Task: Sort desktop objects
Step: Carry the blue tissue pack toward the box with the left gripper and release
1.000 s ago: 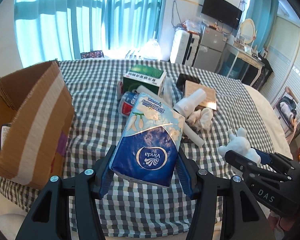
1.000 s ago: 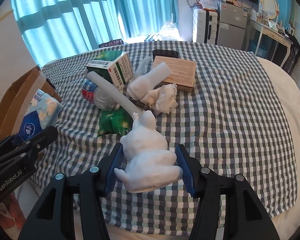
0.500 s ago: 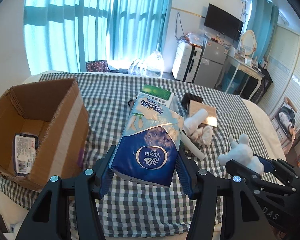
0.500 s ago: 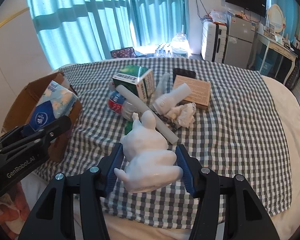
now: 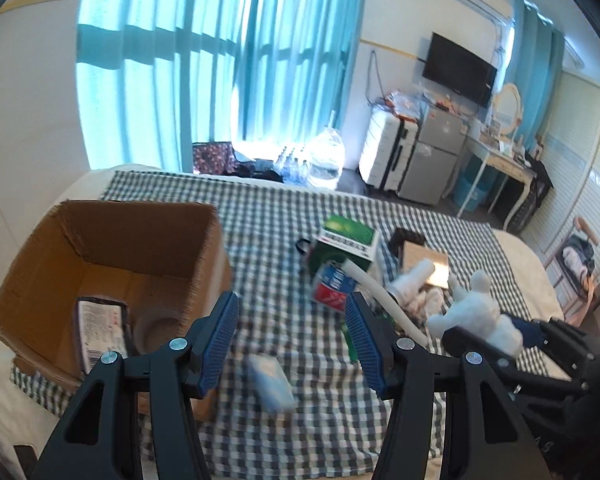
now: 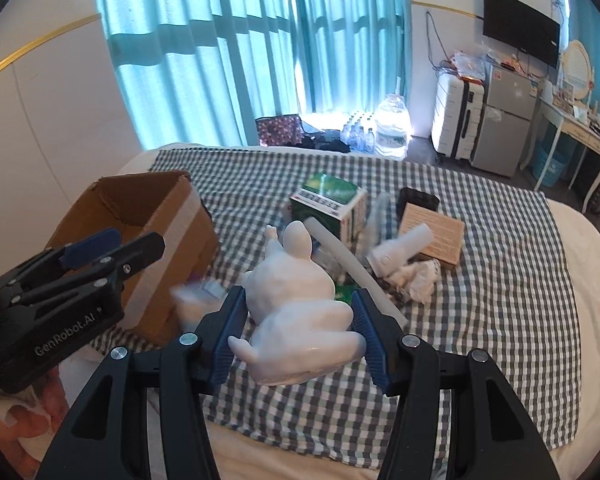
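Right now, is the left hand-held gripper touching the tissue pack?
Apart. The left wrist view shows the left hand-held gripper empty, with the blurred tissue pack beyond it, clear of both pads.

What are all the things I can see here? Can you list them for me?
cardboard box: one, brown, open, left on the cloth
packet: one, white label, inside the box
tissue pack: one, pale blue, blurred, beside the box
carton: one, green and white, middle of the cloth
tube: one, white, leaning on the carton
flat box: one, tan, right of the carton
checked cloth: one, grey and white, under everything
animal figurine: one, white, in the right gripper
left gripper: black, blue pads, open, empty
right gripper: black, blue pads, clamping the figurine
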Action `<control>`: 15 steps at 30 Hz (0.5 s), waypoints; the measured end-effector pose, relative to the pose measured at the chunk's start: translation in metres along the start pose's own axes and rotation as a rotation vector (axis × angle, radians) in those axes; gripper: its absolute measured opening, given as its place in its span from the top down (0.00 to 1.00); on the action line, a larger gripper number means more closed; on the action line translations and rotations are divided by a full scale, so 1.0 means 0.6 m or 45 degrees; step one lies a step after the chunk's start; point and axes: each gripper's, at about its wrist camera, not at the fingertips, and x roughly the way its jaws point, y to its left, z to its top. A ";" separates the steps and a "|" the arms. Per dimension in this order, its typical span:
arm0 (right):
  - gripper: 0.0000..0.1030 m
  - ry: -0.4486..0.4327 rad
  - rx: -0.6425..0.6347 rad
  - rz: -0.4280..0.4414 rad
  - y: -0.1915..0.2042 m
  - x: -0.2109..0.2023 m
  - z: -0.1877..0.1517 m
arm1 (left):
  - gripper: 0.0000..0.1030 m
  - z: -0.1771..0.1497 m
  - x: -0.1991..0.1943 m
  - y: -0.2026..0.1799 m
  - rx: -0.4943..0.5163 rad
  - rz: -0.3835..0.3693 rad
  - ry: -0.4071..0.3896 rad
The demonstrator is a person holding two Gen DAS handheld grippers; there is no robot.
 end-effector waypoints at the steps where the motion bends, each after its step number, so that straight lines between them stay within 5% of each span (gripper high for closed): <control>1: 0.48 0.000 -0.010 0.010 0.011 0.002 0.004 | 0.44 0.003 -0.002 0.009 -0.007 0.003 -0.001; 7: 0.48 0.011 -0.053 0.054 0.059 0.018 0.017 | 0.45 0.003 -0.002 0.046 -0.024 -0.026 0.016; 9: 0.48 0.020 -0.050 0.055 0.063 0.027 0.016 | 0.29 -0.010 0.006 0.045 -0.002 -0.034 0.031; 15: 0.48 0.055 -0.021 0.002 0.034 0.047 0.000 | 0.16 -0.071 0.053 0.027 -0.031 -0.114 0.132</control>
